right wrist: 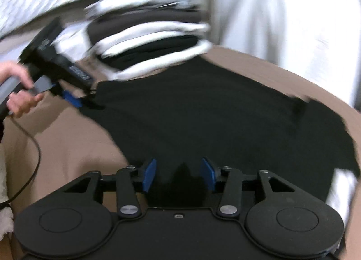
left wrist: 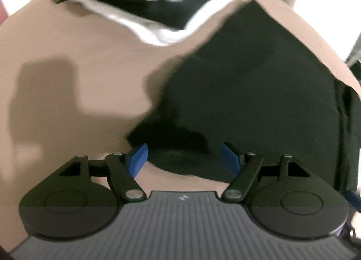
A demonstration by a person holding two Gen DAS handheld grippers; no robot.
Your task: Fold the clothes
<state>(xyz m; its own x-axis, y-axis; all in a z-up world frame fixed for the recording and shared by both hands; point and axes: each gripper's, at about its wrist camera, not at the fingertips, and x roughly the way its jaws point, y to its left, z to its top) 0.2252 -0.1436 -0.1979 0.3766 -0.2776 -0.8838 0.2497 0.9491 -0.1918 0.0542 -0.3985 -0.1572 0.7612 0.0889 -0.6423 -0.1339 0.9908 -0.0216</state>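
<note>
A black garment (left wrist: 248,83) lies spread on a tan surface (left wrist: 67,79); it also shows in the right wrist view (right wrist: 203,120). My left gripper (left wrist: 183,160) is open, its blue pads either side of the garment's near edge, holding nothing. It shows from outside in the right wrist view (right wrist: 74,99) at the garment's left corner. My right gripper (right wrist: 179,177) is open over the garment's near edge, with cloth between the pads but not clamped.
A stack of folded black and white clothes (right wrist: 153,50) sits beyond the garment, also seen in the left wrist view (left wrist: 144,11). White bedding (right wrist: 282,22) lies behind. A cable (right wrist: 33,147) trails at the left.
</note>
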